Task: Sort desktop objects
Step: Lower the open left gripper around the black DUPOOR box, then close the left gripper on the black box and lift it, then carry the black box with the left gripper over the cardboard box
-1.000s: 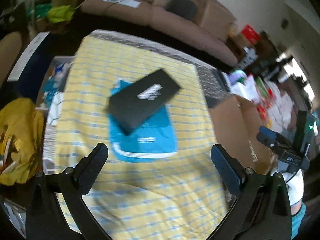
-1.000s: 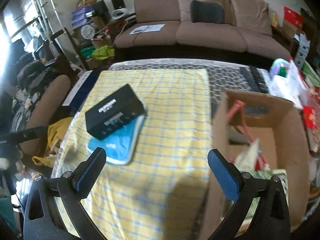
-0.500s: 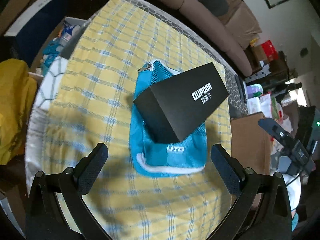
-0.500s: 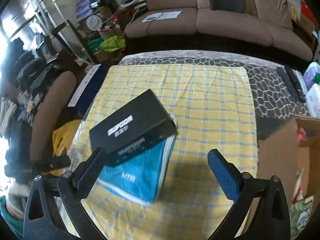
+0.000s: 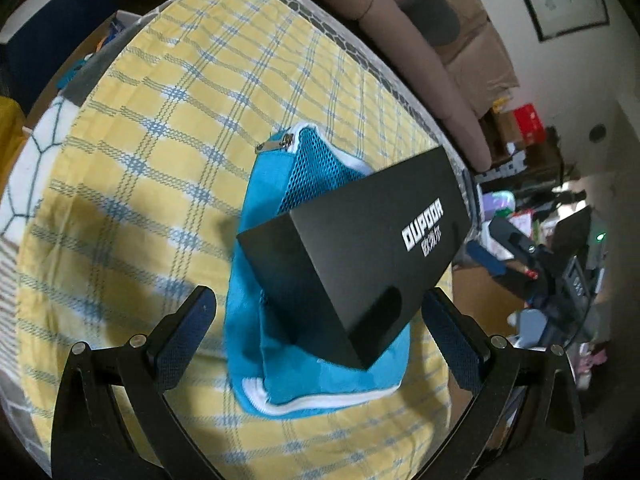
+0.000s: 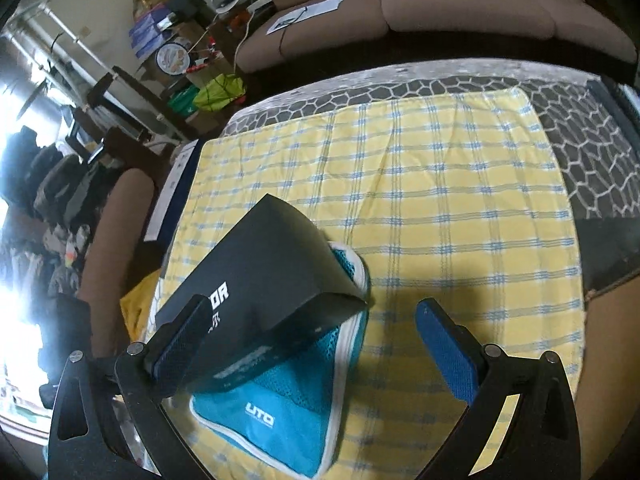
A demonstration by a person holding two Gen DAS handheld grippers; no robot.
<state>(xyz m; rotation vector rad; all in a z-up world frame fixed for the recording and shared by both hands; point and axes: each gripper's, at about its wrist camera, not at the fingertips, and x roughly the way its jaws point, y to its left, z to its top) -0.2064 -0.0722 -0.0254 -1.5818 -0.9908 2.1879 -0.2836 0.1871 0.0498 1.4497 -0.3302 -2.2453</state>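
We see a black box (image 5: 352, 248) lying across a blue mesh pouch (image 5: 296, 344) on the yellow checked cloth (image 5: 160, 128) covering the worktop, centre of the left wrist frame. Left tool (image 5: 316, 320) is released, fingers spread wide, both ends of the box's near edge between them, no contact visible. In the right wrist frame the box (image 6: 272, 280) sits lower left, pouch (image 6: 288, 412) under it. Right tool (image 6: 312, 332) also released; its left finger (image 6: 180, 340) overlaps the box's printed face, touching or not we cannot tell. Sofa (image 6: 460, 4) at the top of the frame.
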